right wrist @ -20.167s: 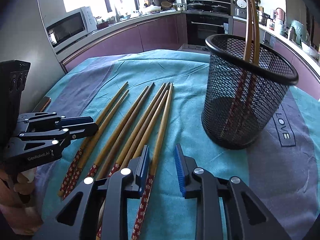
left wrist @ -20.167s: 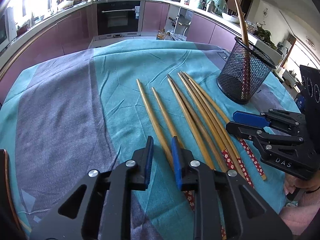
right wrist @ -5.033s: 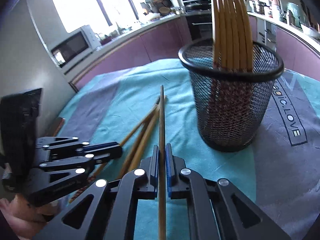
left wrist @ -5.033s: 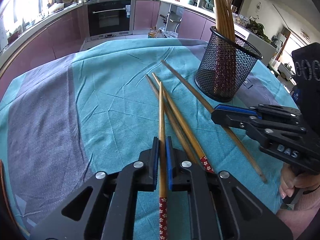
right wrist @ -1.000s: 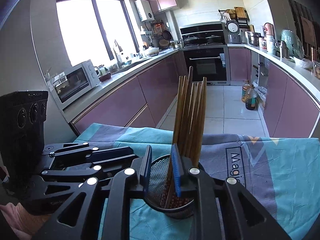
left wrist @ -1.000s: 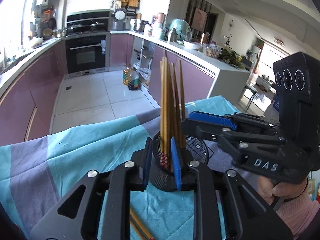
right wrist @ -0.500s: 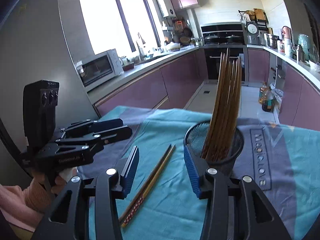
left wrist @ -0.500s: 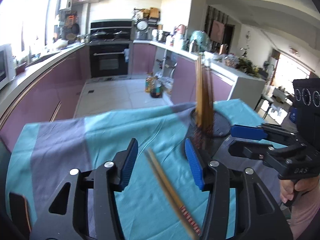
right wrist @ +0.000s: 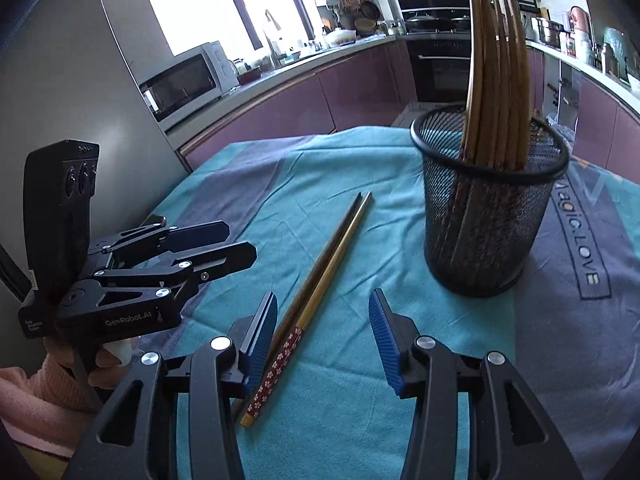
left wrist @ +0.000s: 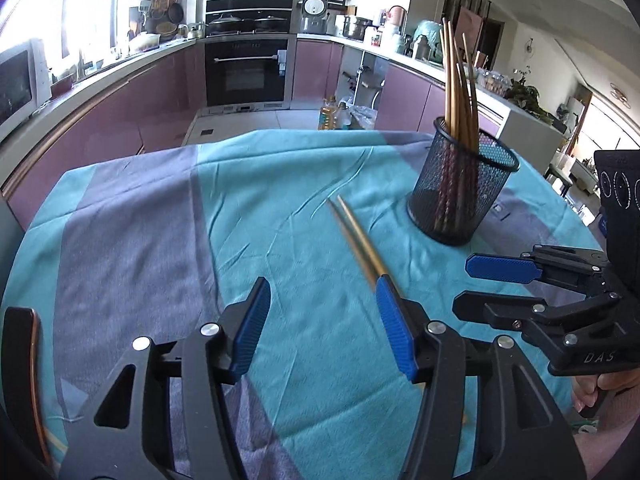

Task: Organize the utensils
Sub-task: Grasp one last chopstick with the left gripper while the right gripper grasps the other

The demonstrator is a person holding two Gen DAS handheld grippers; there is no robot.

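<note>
Since a second ago both my grippers are coming down from above the mesh holder [right wrist: 490, 208] and back toward me, and now the last two chopsticks [right wrist: 320, 280] are again in front of me on the worktop [left wrist: 280, 184]. The other chopsticks are standing upright in the holder, which is sitting on the teal cloth, at the far right of the pair. My right gripper [right wrist: 323, 338] is standing with its blue pads apart and nothing between them is being pressed; the patterned red ends of the pair are lying just inside its left pad, low in the right wrist view. My left gripper [left wrist: 322, 326] is opening at this moment and it is also holding nothing; in its view the pair [left wrist: 356, 236] is passing under its right pad, so the sticks are lying to the right of its centre. The two chopsticks are lying side by side, touching, with the long axis running away from me and leaning toward the holder, thin tips far and patterned ends near. I am judging that the right gripper is the nearer one to the near ends, and it needs only a small shift to its left so that one stick is coming between the pads.
</note>
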